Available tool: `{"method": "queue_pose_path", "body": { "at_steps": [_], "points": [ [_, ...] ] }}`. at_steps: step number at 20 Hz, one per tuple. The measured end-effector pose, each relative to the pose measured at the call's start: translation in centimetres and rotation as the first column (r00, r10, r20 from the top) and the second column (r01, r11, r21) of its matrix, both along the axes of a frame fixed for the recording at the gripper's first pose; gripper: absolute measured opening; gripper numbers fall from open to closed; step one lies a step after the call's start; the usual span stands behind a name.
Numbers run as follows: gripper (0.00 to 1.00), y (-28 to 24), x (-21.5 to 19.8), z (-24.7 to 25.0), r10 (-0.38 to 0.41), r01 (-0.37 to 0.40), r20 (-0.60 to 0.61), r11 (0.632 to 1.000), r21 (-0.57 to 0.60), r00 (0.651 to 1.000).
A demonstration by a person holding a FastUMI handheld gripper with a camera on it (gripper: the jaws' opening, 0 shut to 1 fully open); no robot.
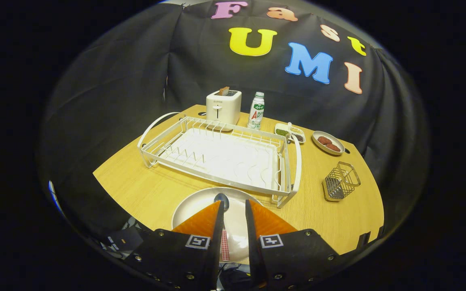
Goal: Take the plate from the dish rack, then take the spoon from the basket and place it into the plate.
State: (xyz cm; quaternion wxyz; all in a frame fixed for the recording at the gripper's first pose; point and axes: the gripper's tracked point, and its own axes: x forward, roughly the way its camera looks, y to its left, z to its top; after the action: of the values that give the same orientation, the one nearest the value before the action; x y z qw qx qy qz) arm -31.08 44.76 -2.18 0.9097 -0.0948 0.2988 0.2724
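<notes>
Gripper [233, 210] fingers [200, 224] apart (narrow gap)

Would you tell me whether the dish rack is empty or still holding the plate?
Empty: the dish rack shows bare slots, and the plate lies flat on the table by the gripper.

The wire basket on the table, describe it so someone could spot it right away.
Start at the big white dish rack on the wooden table. Beside it, past its handle end, stands the wire basket, beyond the open gripper. It is the only metal mesh container.
</notes>
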Motion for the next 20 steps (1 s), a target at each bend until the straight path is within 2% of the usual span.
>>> {"method": "queue_pose_path", "body": {
  "at_steps": [7,20],
  "points": [
    [0.31,-0.4,1.2,1.1,-0.023,0.023,0.023,1.0,0.003,0.999],
    [0.3,-0.9,8.0,9.1,-0.148,0.135,0.153,0.987,0.09,0.977]
  ]
}}
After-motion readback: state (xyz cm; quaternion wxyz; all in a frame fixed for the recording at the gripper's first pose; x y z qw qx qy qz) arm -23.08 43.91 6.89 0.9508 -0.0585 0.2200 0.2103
